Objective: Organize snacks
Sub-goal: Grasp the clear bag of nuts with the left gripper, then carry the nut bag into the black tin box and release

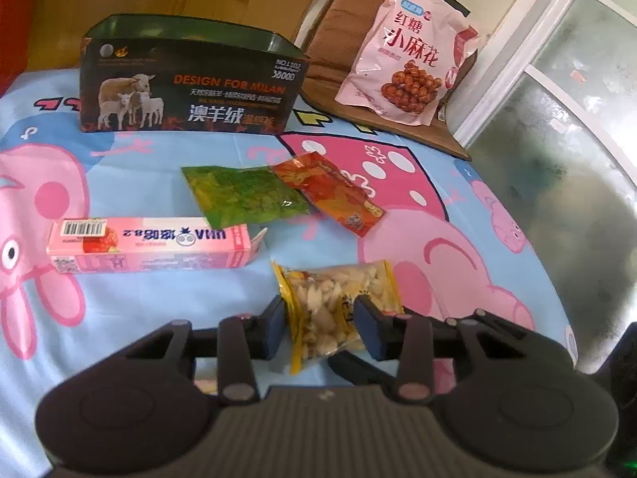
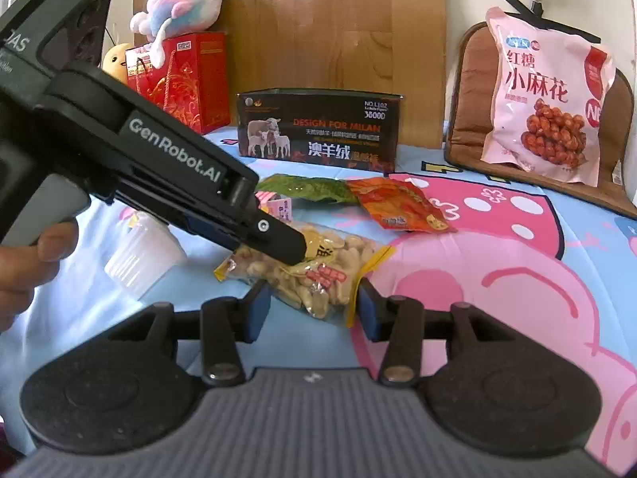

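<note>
A clear and yellow bag of nuts point(image 1: 336, 310) lies on the cartoon bedsheet. My left gripper point(image 1: 320, 328) is open with its blue pads on either side of the bag. In the right wrist view the left gripper's finger rests over the bag point(image 2: 318, 275). My right gripper point(image 2: 310, 312) is open just in front of the same bag. Beyond lie a green packet point(image 1: 245, 195), an orange packet point(image 1: 330, 195) and a pink box point(image 1: 151, 249). An open dark box with sheep on it point(image 1: 191, 87) stands behind.
A big pink snack bag point(image 1: 410, 51) leans on a brown cushion point(image 2: 469, 111) at the back right. A white ribbed cup point(image 2: 139, 255) lies left of the nuts. A red gift bag point(image 2: 183, 83) with a plush toy stands at the back left.
</note>
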A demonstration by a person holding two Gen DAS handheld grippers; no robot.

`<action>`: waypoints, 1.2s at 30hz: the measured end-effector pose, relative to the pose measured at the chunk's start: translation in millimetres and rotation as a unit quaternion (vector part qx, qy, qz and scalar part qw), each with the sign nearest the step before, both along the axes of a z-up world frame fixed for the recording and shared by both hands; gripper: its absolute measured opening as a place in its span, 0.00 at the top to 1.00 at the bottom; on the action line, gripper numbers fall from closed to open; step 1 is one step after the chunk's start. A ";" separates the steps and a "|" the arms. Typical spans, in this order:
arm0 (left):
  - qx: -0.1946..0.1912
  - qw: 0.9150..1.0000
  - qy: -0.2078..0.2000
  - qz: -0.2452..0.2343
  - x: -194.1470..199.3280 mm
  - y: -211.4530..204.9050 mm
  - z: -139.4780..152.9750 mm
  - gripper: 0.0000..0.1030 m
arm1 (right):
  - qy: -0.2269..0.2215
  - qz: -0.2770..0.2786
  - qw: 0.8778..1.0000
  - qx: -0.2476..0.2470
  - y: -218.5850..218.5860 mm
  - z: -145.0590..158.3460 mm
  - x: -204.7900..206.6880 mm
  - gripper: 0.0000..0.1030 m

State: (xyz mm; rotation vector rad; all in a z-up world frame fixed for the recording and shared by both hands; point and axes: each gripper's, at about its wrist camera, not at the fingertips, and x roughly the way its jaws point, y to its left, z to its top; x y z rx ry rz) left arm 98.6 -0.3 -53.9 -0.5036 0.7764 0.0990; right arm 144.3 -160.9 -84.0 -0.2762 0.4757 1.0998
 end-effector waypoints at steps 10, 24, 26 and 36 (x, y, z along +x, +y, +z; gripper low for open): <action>0.015 0.999 -0.027 -0.022 -7.4 -6.9 14.3 0.64 | 0.006 -0.021 0.999 0.027 -5.3 -0.1 -0.4 0.60; -0.012 0.999 -0.032 -0.027 -9.7 0.4 8.9 0.64 | 0.017 -0.025 0.999 0.031 -2.2 -1.0 -0.2 0.62; -0.011 0.999 -0.041 -0.027 -12.7 1.5 14.9 0.64 | 0.016 -0.028 0.999 0.043 -3.4 0.6 -1.5 0.62; 0.002 0.996 -0.089 -0.015 -6.8 27.6 51.3 0.64 | -0.024 -0.027 0.996 0.080 16.8 29.4 5.2 0.62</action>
